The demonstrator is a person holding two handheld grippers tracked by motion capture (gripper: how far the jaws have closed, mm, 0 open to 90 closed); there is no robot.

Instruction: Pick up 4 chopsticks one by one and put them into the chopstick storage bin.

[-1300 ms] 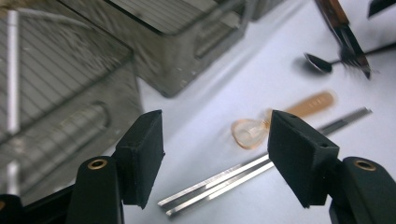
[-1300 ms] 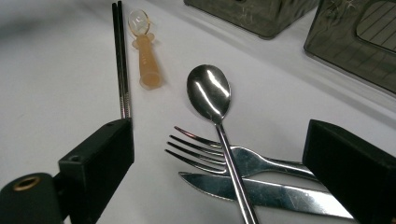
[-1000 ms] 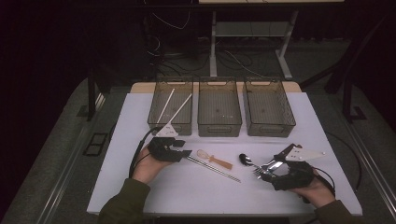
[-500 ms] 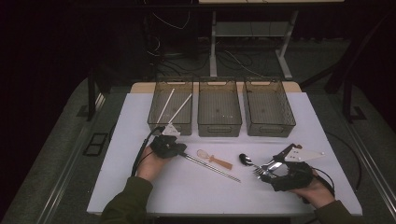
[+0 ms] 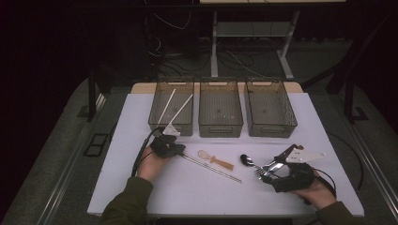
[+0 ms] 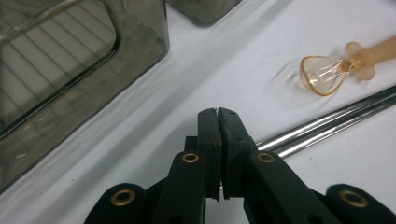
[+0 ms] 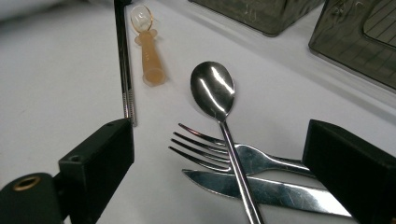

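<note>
Your white table (image 5: 141, 187) carries three smoky plastic bins (image 5: 220, 107) in a row along its far side, ahead of both tools. Running rightward from your left gripper (image 5: 180, 151) are the metal chopsticks (image 5: 211, 166), a parallel pair lying flat on the white surface. Just beyond them, a short way right of that tool's tip, rests the small amber spoon (image 5: 215, 159). In front of your right gripper (image 5: 267, 172) lie a steel spoon (image 7: 219, 100), a fork (image 7: 219, 151) and a knife (image 7: 261, 191), the spoon's handle crossing over the other two between that tool's spread jaws.
</note>
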